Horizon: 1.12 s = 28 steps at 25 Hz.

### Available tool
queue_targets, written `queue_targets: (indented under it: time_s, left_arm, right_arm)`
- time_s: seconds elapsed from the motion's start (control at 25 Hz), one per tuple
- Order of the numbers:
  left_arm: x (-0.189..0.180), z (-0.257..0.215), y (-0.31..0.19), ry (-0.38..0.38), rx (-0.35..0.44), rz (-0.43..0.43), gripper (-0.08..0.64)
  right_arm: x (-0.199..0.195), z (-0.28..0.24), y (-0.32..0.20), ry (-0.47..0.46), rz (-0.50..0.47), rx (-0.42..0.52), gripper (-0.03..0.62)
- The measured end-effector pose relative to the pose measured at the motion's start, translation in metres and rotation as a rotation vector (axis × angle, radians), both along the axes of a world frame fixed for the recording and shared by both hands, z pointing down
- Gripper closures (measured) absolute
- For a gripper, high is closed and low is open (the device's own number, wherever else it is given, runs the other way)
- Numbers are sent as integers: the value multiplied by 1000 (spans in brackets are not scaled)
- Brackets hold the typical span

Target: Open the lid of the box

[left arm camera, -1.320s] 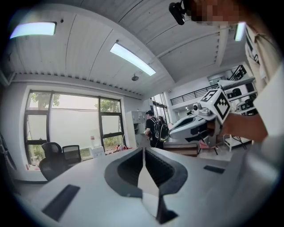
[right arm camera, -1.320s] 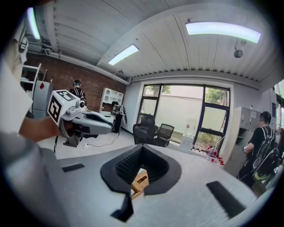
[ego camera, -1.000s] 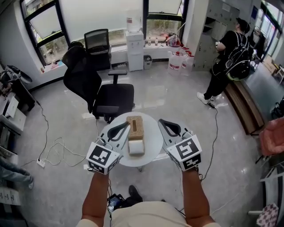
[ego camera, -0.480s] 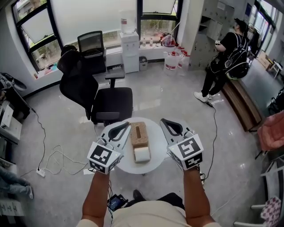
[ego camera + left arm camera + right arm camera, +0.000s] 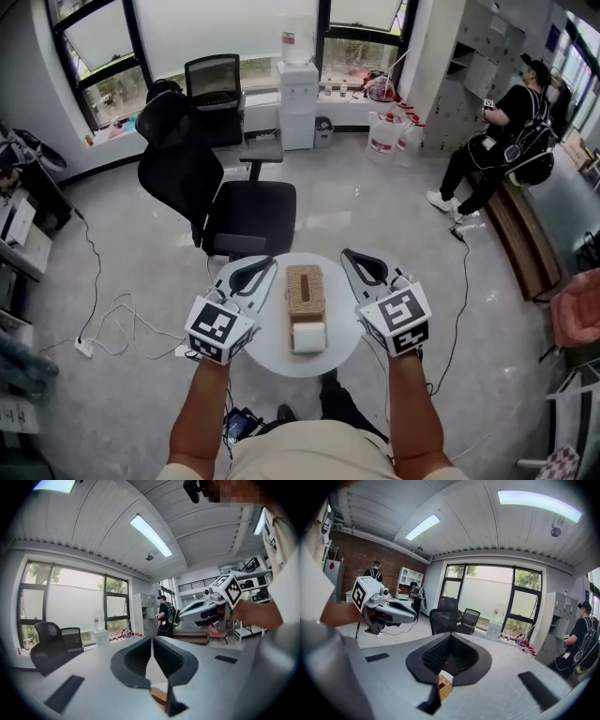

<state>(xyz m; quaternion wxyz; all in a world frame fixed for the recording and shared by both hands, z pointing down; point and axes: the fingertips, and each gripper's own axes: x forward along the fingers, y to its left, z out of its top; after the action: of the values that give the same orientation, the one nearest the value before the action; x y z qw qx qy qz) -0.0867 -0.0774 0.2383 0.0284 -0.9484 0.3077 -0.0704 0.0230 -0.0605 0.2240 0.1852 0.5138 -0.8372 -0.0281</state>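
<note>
A woven tan box (image 5: 304, 291) with a slot in its lid lies on a small round white table (image 5: 272, 349). Just in front of it sits a white roll (image 5: 308, 337). My left gripper (image 5: 269, 264) hovers at the table's left edge, shut and empty. On the table's right side my right gripper (image 5: 346, 254) is also shut with nothing held. The left gripper view shows shut jaws (image 5: 152, 639) with a bit of the box (image 5: 159, 695) below them. In the right gripper view the gripper (image 5: 450, 635) is shut above the box (image 5: 444, 687).
A black office chair (image 5: 220, 187) stands right behind the table. Cables (image 5: 122, 319) trail over the floor at the left. A water dispenser (image 5: 298, 94) stands by the windows. A person (image 5: 506, 150) stands near a wooden bench (image 5: 520, 234) at the right.
The view has shifted as the person moved: table and box now sit a little lower and further right between the grippers. Both grippers have stayed shut and level beside the box.
</note>
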Motion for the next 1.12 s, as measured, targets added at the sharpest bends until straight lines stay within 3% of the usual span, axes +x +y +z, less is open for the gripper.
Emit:
queue_targets:
  time_s: [0.36,1.12]
  left_arm:
    - [14,21,-55,6,-35,-79,537]
    - [25,107,-125,-40,-181,-144,537]
  right_arm:
    - [12,11,-60,5,-103,-9,601]
    - [28,88,-135,-23,-156,-124,601]
